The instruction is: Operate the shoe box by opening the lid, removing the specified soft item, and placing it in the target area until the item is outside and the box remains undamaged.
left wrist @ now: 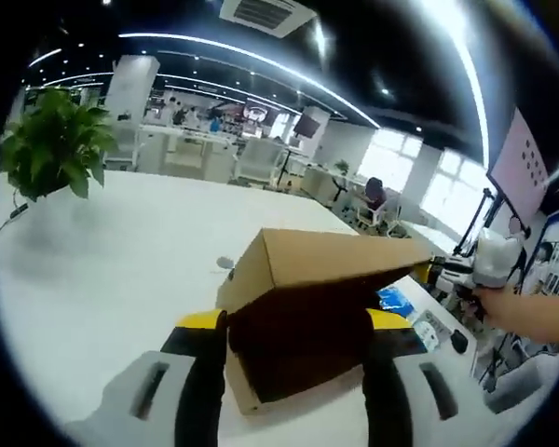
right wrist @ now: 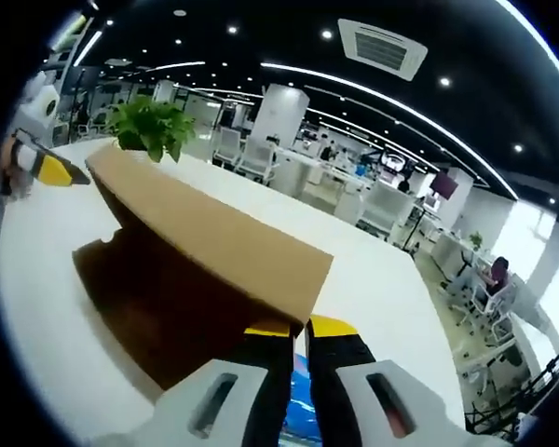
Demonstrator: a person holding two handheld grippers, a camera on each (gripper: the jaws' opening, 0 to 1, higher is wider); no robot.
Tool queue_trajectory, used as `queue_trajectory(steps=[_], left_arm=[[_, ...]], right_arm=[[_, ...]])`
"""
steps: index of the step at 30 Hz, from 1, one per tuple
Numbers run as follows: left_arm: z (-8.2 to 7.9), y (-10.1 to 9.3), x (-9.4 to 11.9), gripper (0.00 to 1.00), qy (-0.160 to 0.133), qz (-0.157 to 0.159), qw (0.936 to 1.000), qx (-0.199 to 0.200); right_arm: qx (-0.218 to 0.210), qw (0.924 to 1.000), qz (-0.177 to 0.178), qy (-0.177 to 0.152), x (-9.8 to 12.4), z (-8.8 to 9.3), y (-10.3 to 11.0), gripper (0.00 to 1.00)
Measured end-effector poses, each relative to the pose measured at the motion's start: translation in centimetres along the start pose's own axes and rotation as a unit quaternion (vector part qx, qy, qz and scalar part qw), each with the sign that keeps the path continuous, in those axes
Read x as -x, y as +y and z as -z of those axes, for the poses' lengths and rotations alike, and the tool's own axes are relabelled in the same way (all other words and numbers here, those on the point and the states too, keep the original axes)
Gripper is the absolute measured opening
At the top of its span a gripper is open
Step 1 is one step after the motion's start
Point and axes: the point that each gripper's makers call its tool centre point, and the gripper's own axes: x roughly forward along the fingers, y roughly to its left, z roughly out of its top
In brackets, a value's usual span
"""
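A brown cardboard shoe box point(left wrist: 298, 358) lies on the white table point(left wrist: 102, 270), its lid point(left wrist: 335, 256) tilted up on one side. My left gripper point(left wrist: 296, 321) straddles the near end of the box, one yellow-tipped jaw pressed to each side. The right gripper point(left wrist: 430, 272), with a hand behind it, pinches the raised lid edge at the far right. In the right gripper view, my right gripper point(right wrist: 301, 328) is closed on the lid point(right wrist: 205, 233) rim. Something blue point(right wrist: 296, 410) shows beneath it and also under the lid edge point(left wrist: 394, 300). The left gripper point(right wrist: 51, 169) is at the far end.
A potted plant point(left wrist: 56, 140) stands at the table's far left corner, also in the right gripper view point(right wrist: 149, 126). Small devices and cables point(left wrist: 443, 331) lie along the table's right edge. Office desks and chairs point(left wrist: 252, 158) stand beyond, and a person point(left wrist: 373, 196) sits there.
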Motion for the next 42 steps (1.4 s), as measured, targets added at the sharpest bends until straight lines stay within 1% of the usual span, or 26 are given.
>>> queue_trajectory(steps=[1, 2, 5, 8, 9, 11, 13, 16, 17, 18, 21, 23, 27, 28, 29, 30, 31, 32, 34, 36, 37, 41, 42], left_arm=[[-0.2, -0.4, 0.1, 0.59, -0.008, 0.012, 0.9998, 0.01], [-0.2, -0.4, 0.1, 0.59, -0.006, 0.013, 0.9998, 0.015], [-0.3, -0.7, 0.1, 0.59, -0.013, 0.016, 0.9996, 0.017], [-0.2, -0.8, -0.1, 0.59, -0.013, 0.016, 0.9997, 0.014], [0.0, -0.8, -0.2, 0.59, -0.009, 0.014, 0.9998, 0.012], [0.3, -0.7, -0.2, 0.59, -0.005, 0.015, 0.9998, 0.011], [0.6, -0.7, -0.2, 0.59, -0.003, 0.014, 0.9997, 0.02], [0.7, -0.9, -0.1, 0.56, -0.002, 0.019, 0.9992, 0.034], [0.7, -1.0, -0.1, 0.55, -0.002, 0.024, 0.999, 0.039], [0.7, -1.4, -0.1, 0.57, -0.004, 0.031, 0.9983, 0.049], [0.8, -1.4, 0.0, 0.58, -0.007, 0.028, 0.9985, 0.046], [0.9, -1.3, 0.1, 0.58, -0.007, 0.025, 0.9986, 0.046], [1.1, -1.1, 0.2, 0.58, -0.008, 0.023, 0.9984, 0.052], [1.0, -1.1, 0.3, 0.58, -0.011, 0.026, 0.9979, 0.059], [1.0, -1.1, 0.3, 0.58, -0.011, 0.027, 0.9975, 0.064], [1.0, -1.1, 0.3, 0.58, -0.011, 0.027, 0.9974, 0.066], [1.0, -1.1, 0.3, 0.58, -0.011, 0.026, 0.9974, 0.066], [1.0, -1.2, 0.3, 0.58, -0.01, 0.026, 0.9973, 0.068], [1.1, -1.3, 0.4, 0.59, -0.009, 0.025, 0.9971, 0.072], [1.1, -1.3, 0.3, 0.59, -0.009, 0.022, 0.997, 0.074], [1.1, -1.3, 0.3, 0.59, -0.01, 0.022, 0.9966, 0.078], [1.0, -1.2, 0.3, 0.6, -0.012, 0.023, 0.9947, 0.099], [0.9, -1.1, 0.3, 0.6, -0.015, 0.022, 0.9947, 0.1]], right_arm=[[-0.001, 1.0, -0.001, 0.0, 0.0, 0.1, 0.0, 0.01], [-0.003, 1.0, -0.002, 0.0, 0.1, 0.2, 0.1, 0.01], [-0.001, 1.0, -0.007, 0.0, 0.4, 0.7, 0.5, 0.02], [0.009, 0.9999, -0.011, 0.002, 0.6, 1.3, 0.9, 0.02], [0.009, 0.9999, -0.011, 0.001, 0.6, 1.4, 1.0, 0.02], [-0.007, 0.9998, -0.018, 0.001, 0.7, 1.8, 1.2, 0.02], [0.001, 0.9998, -0.018, -0.003, 0.8, 1.9, 1.3, 0.02], [0.009, 0.9998, -0.02, 0.001, 0.8, 2.1, 1.5, 0.02], [0.008, 0.9998, -0.021, 0.001, 0.9, 2.1, 1.6, 0.02], [0.008, 0.9997, -0.021, 0.004, 0.9, 2.3, 1.6, 0.02], [0.013, 0.9997, -0.021, 0.003, 1.0, 2.6, 1.8, 0.02], [0.007, 0.9997, -0.024, -0.001, 1.0, 2.5, 1.9, 0.02], [0.027, 0.9991, -0.032, 0.001, 1.0, 2.5, 2.1, 0.03], [0.028, 0.999, -0.034, 0.008, 1.1, 2.5, 2.1, 0.04], [0.017, 0.9991, -0.039, 0.008, 1.1, 2.4, 2.2, 0.07], [-0.005, 0.9981, -0.061, 0.004, 1.2, 2.2, 3.0, 0.11], [-0.003, 0.9979, -0.065, 0.004, 1.2, 2.2, 3.1, 0.15], [0.006, 0.998, -0.063, 0.004, 1.3, 2.2, 3.0, 0.17], [0.011, 0.9978, -0.065, 0.006, 1.4, 2.2, 3.1, 0.18], [-0.009, 0.9953, -0.095, 0.014, 1.7, 2.3, 3.8, 0.21], [-0.012, 0.9951, -0.098, 0.013, 1.8, 2.2, 3.6, 0.23], [-0.018, 0.991, -0.131, 0.019, 2.3, 2.4, 4.4, 0.31], [-0.021, 0.9897, -0.14, 0.021, 2.4, 2.5, 4.7, 0.33]])
